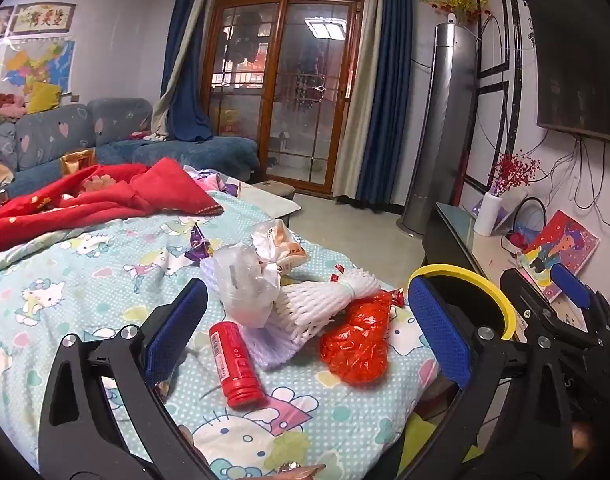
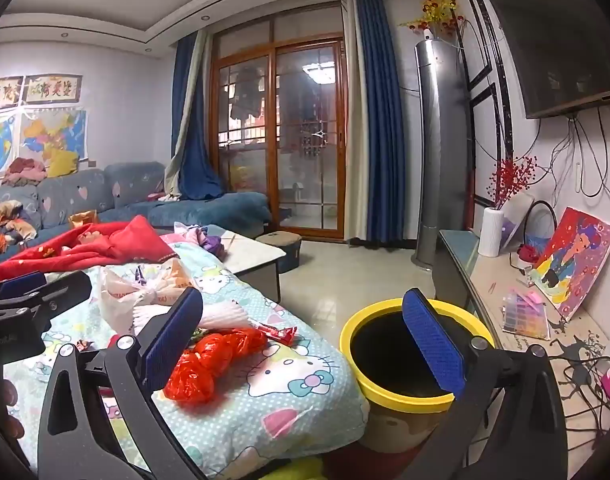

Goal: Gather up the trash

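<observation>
Trash lies on a Hello Kitty quilt (image 1: 65, 280): a red bottle (image 1: 236, 364), a white foam net (image 1: 321, 308), a crumpled red plastic bag (image 1: 359, 344), a clear plastic bag (image 1: 245, 284) and a white printed bag (image 1: 277, 244). My left gripper (image 1: 305, 332) is open above the pile, its jaws either side of the bottle and red bag. My right gripper (image 2: 309, 344) is open and empty, between the red bag (image 2: 209, 356) and a yellow-rimmed bin (image 2: 409, 400). The bin's rim (image 1: 501, 300) shows behind the left gripper's right finger.
A red blanket (image 1: 85, 196) lies at the quilt's far end. A small red wrapper (image 2: 281, 334) lies by the foam net (image 2: 221, 314). A TV cabinet (image 2: 505, 280) with a vase, painting and cables runs along the right wall. A sofa (image 2: 125, 196) stands behind.
</observation>
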Motion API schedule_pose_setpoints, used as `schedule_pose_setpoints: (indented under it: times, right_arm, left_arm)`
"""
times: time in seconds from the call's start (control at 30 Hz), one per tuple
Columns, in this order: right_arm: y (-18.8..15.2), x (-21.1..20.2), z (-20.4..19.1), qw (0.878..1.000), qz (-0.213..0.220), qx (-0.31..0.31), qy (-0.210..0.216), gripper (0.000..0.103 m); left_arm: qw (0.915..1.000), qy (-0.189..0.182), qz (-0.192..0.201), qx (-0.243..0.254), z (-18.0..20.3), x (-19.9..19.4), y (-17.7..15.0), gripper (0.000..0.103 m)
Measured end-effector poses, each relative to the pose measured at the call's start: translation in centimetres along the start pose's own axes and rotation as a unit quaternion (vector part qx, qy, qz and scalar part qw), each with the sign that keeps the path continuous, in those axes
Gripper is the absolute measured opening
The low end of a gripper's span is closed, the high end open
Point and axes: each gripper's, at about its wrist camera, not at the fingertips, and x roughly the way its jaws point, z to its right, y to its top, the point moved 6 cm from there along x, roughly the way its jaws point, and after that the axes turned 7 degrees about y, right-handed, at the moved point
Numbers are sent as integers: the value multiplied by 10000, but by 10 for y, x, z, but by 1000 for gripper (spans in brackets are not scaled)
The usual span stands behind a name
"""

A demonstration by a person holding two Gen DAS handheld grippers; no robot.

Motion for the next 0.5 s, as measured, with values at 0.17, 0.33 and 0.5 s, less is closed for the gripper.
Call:
schedule_pose_setpoints:
  times: [0.17, 0.33, 0.5]
  right_arm:
    - [0, 1, -2, 10000, -53, -62, 33, 97]
    - [0, -3, 3, 10000, -9, -5, -34, 97]
    - [-1, 0, 3, 9999, -71, 57, -88, 97]
  left_arm:
    - [10000, -14, 57, 20, 0, -2, 3, 92]
    - [9999, -36, 108, 26, 0, -5, 5, 92]
    - [9999, -58, 121, 64, 2, -8, 3, 92]
